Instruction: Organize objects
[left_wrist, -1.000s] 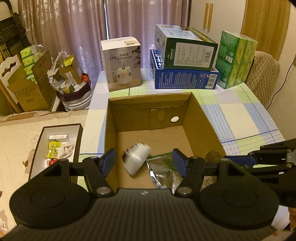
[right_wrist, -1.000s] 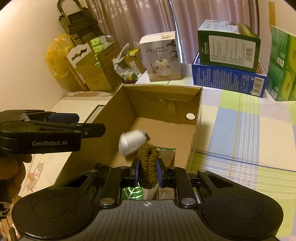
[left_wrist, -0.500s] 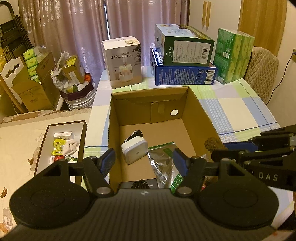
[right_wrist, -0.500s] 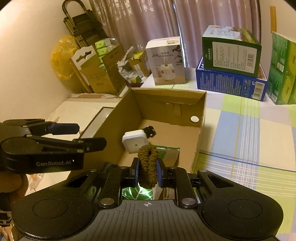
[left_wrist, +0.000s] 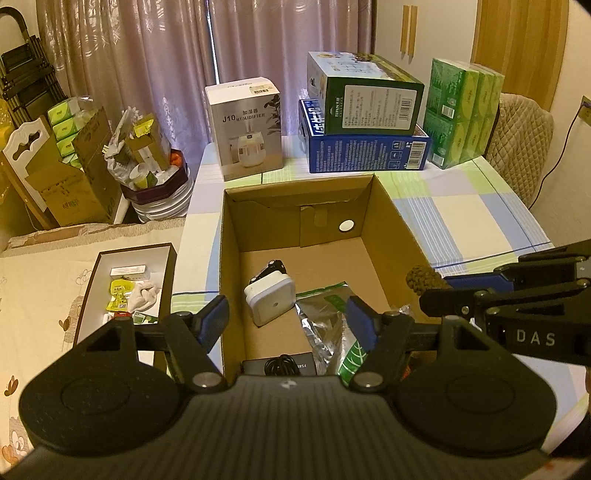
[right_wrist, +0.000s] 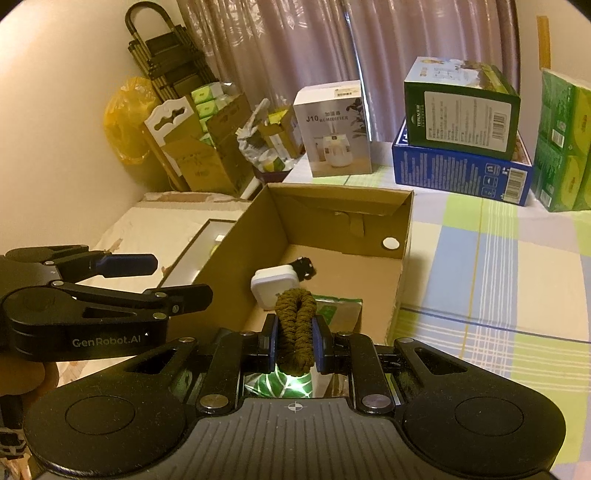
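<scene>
An open cardboard box (left_wrist: 391, 236) (right_wrist: 402, 258) stands on the checked tablecloth. Inside lie a white square charger (left_wrist: 269, 299) (right_wrist: 273, 286) with a black plug, a silver and green pouch (left_wrist: 328, 321) (right_wrist: 338, 312) and a black device with a coiled cable (left_wrist: 280, 365). My left gripper (left_wrist: 288, 323) (right_wrist: 147, 277) hovers open over the box's near left part, empty. My right gripper (right_wrist: 295, 338) (left_wrist: 436, 288) is shut on a brown braided rope loop (right_wrist: 295, 328) (left_wrist: 423, 278) above the box's near right edge.
A white humidifier box (left_wrist: 245, 127), a green box stacked on a blue box (left_wrist: 365, 151) and green tissue packs (left_wrist: 461, 114) line the table's far side. A shallow tray (left_wrist: 168, 273) with small packets lies left of the box. Cartons and clutter stand at the far left.
The white charger was falling a second ago and now rests on the box floor. Both grippers have risen and drawn back a little; the right one keeps its hold on the rope.
</scene>
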